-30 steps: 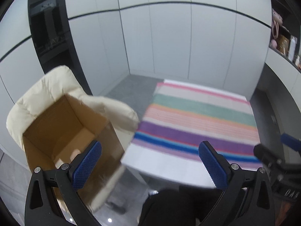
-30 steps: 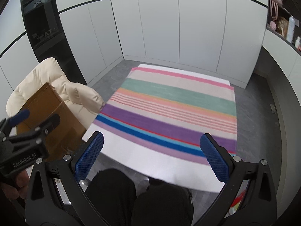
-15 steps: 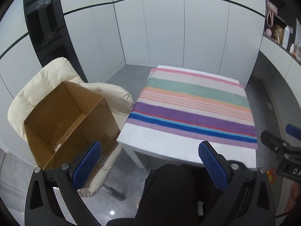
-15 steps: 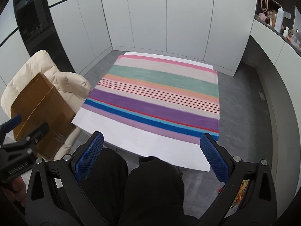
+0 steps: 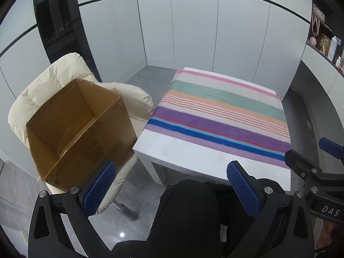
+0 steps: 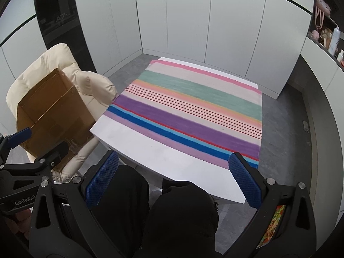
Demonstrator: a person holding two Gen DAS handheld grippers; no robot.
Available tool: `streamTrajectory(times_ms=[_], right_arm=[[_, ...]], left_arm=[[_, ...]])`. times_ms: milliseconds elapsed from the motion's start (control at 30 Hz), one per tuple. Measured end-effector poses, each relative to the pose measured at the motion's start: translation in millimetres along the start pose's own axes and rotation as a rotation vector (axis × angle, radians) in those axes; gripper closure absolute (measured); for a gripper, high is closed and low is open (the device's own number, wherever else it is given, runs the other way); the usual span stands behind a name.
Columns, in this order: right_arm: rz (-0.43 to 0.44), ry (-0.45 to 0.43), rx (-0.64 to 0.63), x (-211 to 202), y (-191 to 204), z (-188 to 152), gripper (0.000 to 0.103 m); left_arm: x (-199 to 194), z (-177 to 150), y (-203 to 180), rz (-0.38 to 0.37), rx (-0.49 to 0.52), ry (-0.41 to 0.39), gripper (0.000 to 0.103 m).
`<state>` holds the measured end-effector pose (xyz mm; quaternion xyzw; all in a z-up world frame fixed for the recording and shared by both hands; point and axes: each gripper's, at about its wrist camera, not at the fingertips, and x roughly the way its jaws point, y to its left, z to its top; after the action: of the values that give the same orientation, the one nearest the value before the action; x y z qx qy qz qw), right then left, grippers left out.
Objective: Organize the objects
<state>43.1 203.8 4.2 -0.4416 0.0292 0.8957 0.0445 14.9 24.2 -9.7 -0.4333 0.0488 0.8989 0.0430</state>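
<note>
Both claws have pulled back, left gripper [image 5: 169,190] and right gripper [image 6: 172,180] spread apart, empty. The cardboard box [image 5: 81,126] sits ahead-left (apparently empty); the table [image 6: 150,150] ahead carries nothing to sort.

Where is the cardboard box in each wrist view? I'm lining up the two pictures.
Left wrist: cardboard box at left-centre, open top showing, on the cream chair.
Right wrist: cardboard box at the far left edge, on the same chair.
Shared landmark: striped cloth on the white table, right of the box.
</note>
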Motion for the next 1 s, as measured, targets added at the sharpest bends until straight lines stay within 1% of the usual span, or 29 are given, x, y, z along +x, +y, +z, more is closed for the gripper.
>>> streamTrajectory(times_ms=[167,1000], right_arm=[[0.014,0.005,-0.002,2.3,2.3,1.0,0.000],[0.015,0.006,0.012,3.6,-0.6,5.3,0.000]], left_arm=[[-1.1,0.6,1.8,0.018,-0.005,-0.013,0.000],[-4.3,1.5,3.1,0.018,0.006,-0.039,0.000]])
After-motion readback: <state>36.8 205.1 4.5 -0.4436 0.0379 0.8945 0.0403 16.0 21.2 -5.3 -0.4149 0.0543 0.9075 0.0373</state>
